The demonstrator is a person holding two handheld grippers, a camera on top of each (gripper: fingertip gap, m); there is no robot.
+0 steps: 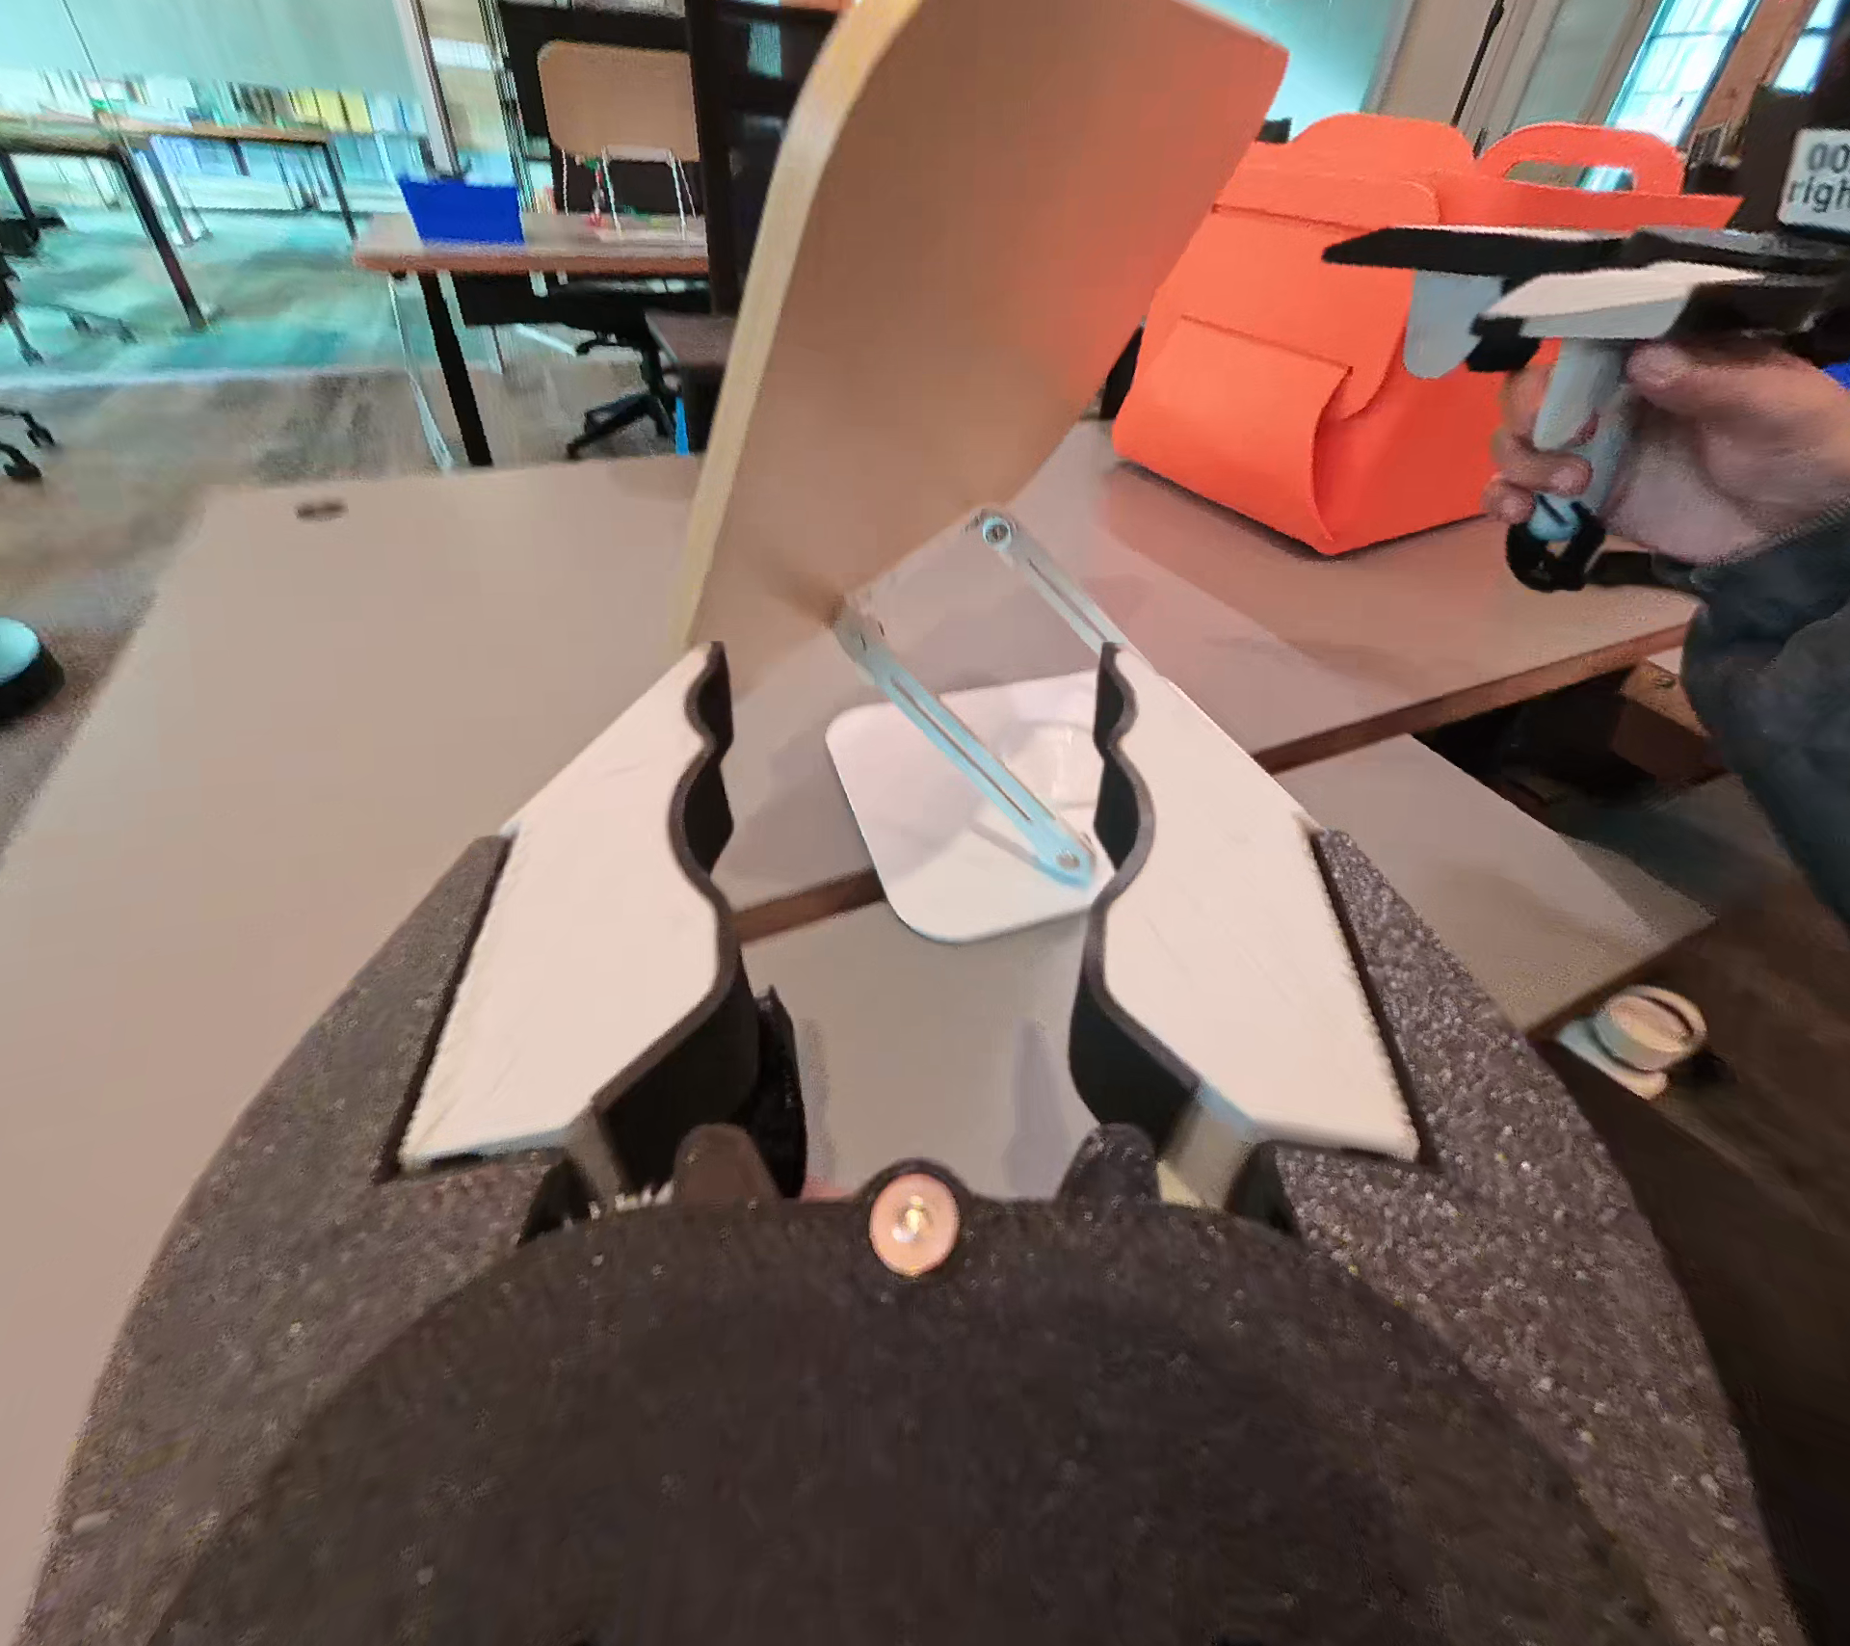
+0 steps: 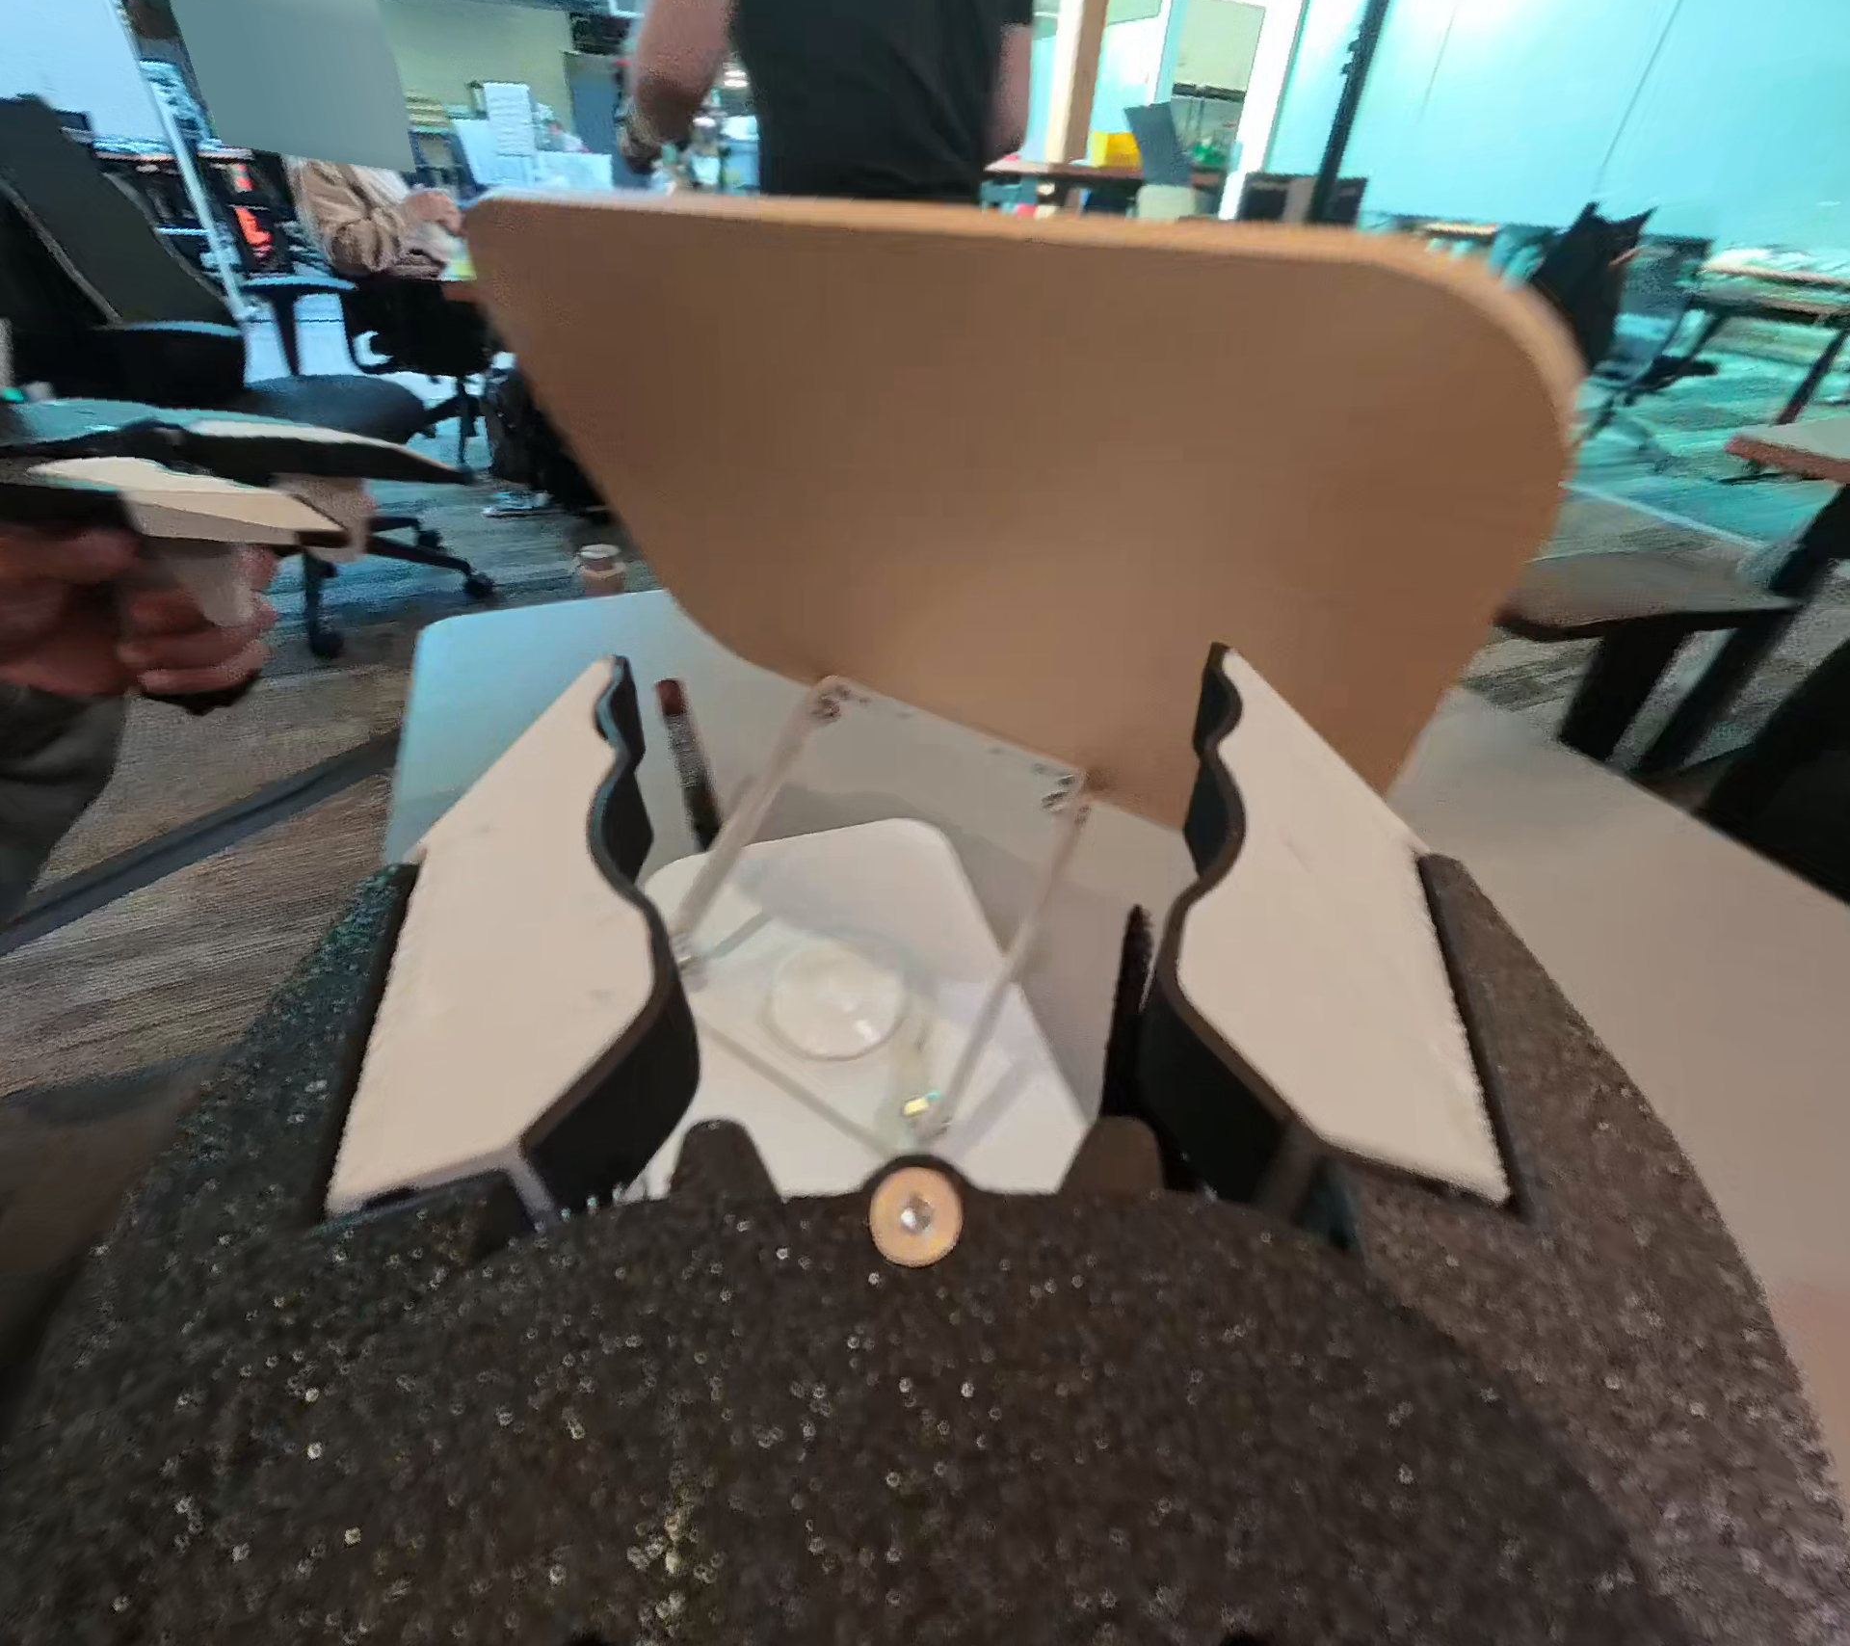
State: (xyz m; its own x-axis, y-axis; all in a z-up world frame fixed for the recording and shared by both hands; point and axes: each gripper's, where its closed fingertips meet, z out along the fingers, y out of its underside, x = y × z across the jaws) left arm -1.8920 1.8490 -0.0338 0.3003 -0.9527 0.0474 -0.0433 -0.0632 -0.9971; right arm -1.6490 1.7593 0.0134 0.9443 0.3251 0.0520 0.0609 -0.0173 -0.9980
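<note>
Wooden rounded-corner lid [image 2: 1021,487] tilts up off its white square base [image 2: 871,887] on the grey surface [image 1: 300,697]. Left gripper [image 1: 906,677] and right gripper [image 2: 916,687] both gape wide, empty, hovering beside it.

A flat base plate [image 1: 936,807] lies on the table [image 1: 350,697] near its front edge. 2 slotted struts [image 1: 961,757] rise from the plate to a tilted wooden board [image 1: 981,276]. A folded carrier box [image 1: 1331,336] stands behind, toward the table's right edge.
</note>
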